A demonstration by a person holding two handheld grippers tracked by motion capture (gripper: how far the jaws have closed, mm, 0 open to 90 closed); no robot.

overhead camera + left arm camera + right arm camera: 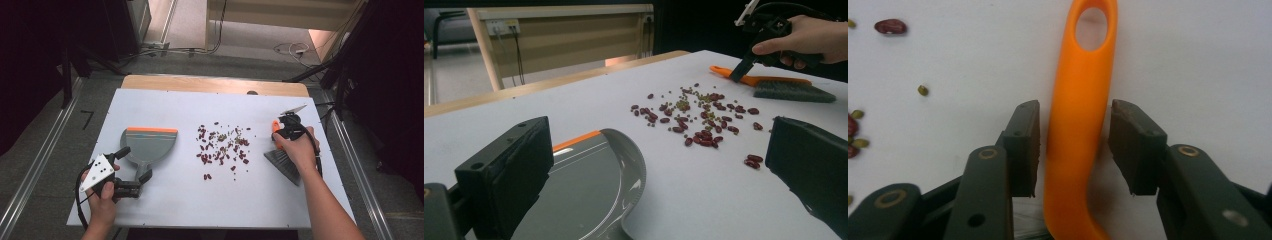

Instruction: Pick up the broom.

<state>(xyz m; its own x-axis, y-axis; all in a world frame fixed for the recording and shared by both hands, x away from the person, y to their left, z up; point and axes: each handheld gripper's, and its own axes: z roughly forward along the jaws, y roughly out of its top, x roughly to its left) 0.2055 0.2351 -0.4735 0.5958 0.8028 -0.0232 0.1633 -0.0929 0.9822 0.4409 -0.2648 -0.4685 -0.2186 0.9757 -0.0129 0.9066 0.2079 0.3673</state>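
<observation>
A: Near the right edge of the white table [165, 210], the small brush with the orange plastic handle and grey bristles [283, 159] is laid flat, handle pointing to the far edge. How is it being taken?

B: The right tongs [1075, 145] are lowered over the handle, which is seen between the two black pads [1029, 147]. A thin gap is left on each side, so the handle is bracketed but not yet pinched; the jaws are partly closed, nothing is gripped.

A: What should be minded for a good grasp?

B: The handle should be kept centred, so that both pads meet it together and it is not pushed sideways. The straight part below the hanging hole is better clamped than the curved neck by the bristles, where a slip is more likely. The squeeze is best finished before any lift is tried.

A: And the right hand [298, 147]?

B: It is held above the brush, wrist bent down, tongs pointed steeply at the table.

A: The other side?

B: Toward the near left corner, the left tongs [134, 165] are held low and nearly level, jaws spread wide and empty on either side of the stem of the grey plastic dustpan with the orange lip [150, 145]. The scattered red and green beans [222, 147] are left in the middle of the table, between pan and brush.
</observation>
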